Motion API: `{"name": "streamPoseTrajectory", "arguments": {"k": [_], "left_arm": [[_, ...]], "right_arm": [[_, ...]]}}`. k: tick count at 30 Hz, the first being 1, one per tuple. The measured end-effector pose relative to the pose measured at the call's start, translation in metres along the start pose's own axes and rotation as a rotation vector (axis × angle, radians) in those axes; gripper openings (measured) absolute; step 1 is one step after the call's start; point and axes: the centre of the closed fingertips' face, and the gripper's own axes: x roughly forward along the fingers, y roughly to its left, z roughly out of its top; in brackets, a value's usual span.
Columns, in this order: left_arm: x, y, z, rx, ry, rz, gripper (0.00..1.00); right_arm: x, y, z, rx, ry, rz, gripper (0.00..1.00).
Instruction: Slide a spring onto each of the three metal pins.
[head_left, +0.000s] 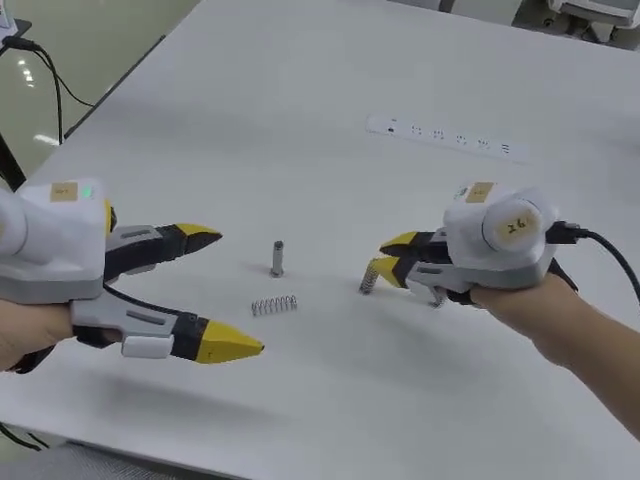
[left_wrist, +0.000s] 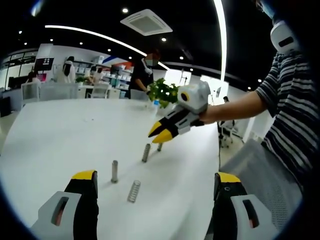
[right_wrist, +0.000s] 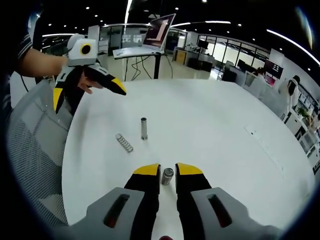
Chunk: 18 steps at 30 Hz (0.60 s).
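Lower left, the left hand-held gripper (head_left: 235, 292) is spread wide. Mid-right, the right hand-held gripper (head_left: 388, 257) has narrowed jaws flanking a partly hidden metal pin (right_wrist: 167, 176); whether they pinch it, I cannot tell.

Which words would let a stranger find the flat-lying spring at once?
On the white table, find the upright metal pin between the left gripper and the right gripper. Just below it in the head view lies the spring. It alone lies flat; the other spring leans up by the right gripper.
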Motion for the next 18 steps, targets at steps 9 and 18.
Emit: {"name": "streamPoseTrajectory", "arguments": {"k": [9, 18], "left_arm": [[0.003, -0.001, 0.004, 0.006, -0.002, -0.004, 0.93], [0.005, -0.002, 0.002, 0.008, 0.007, -0.008, 0.93]], "right_arm": [[-0.024, 0.008, -0.001, 0.122, -0.070, -0.005, 0.09], [-0.030, 0.025, -0.029, 0.131, -0.028, 0.003, 0.09]]}}
